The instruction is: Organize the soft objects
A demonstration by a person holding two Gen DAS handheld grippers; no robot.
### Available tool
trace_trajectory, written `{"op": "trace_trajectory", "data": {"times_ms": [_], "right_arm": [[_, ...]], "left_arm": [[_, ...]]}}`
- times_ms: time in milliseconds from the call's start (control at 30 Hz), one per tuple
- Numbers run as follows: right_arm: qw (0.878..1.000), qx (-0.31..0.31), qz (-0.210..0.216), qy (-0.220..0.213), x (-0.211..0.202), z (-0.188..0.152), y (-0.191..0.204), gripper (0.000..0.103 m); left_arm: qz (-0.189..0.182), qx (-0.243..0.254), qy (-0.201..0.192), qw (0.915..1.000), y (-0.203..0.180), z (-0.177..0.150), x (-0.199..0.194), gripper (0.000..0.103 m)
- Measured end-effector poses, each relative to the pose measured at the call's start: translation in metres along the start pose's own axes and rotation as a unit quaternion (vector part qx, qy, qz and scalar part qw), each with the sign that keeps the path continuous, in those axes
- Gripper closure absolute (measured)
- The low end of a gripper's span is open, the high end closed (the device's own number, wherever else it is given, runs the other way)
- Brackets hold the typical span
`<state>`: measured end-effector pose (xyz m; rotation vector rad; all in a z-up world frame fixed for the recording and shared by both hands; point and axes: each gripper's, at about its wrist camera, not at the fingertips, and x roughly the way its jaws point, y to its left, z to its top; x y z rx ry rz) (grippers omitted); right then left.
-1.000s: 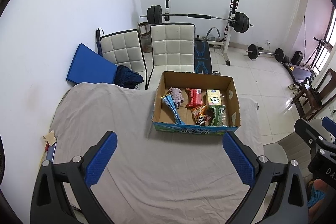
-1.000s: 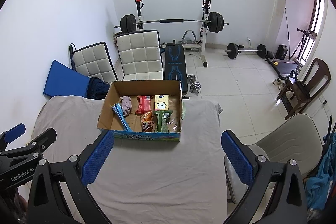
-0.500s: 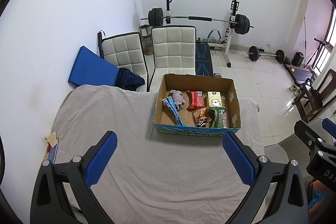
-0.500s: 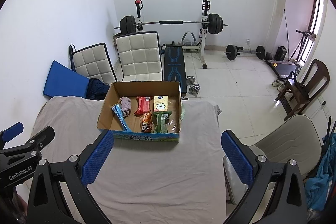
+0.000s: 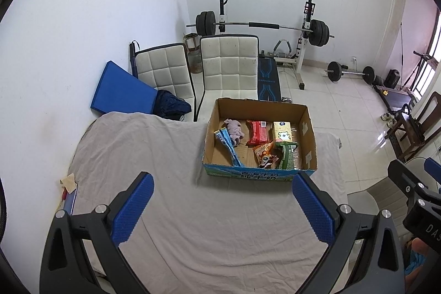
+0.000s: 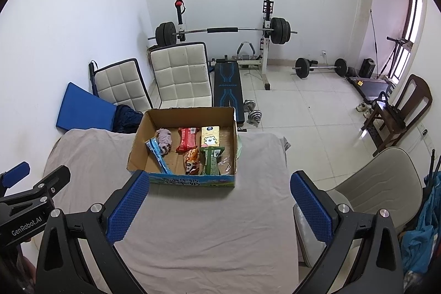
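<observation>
Left wrist: cardboard box (image 5: 308, 128) on cloth-covered table (image 5: 165, 156), holding purple plush (image 5: 233, 128), blue packet (image 5: 228, 146), red pack (image 5: 257, 132), yellow tissue pack (image 5: 281, 131), orange snack bag (image 5: 264, 154), green pack (image 5: 286, 154). Left gripper (image 5: 223, 207) wide open, empty, well short of box. Right gripper (image 5: 413, 194) cut off at edge.

Right wrist: same box (image 6: 137, 142), same contents; clear wrapper (image 6: 226, 161) in corner hard to read. Right gripper (image 6: 217, 200) jaws wide, empty.

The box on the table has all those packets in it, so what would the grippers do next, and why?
Probably move one gripper forward over the box. Both the left gripper and the right gripper are open, hold nothing, and hang short of it above the bare cloth. The right one faces the box more squarely, so it seems likelier to go first.
</observation>
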<state>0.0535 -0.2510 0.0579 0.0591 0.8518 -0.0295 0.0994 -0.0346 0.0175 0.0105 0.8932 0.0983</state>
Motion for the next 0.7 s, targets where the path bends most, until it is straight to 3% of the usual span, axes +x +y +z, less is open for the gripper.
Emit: {"op": "trace_trajectory", "data": {"times_ms": [700], "right_arm": [[1.000,0.005,-0.006,-0.007,-0.0013,0.0020,-0.0024,0.000]], "left_arm": [[0.000,-0.001,0.000,1.0000,-0.0005,0.0023,0.0005,0.000]]}}
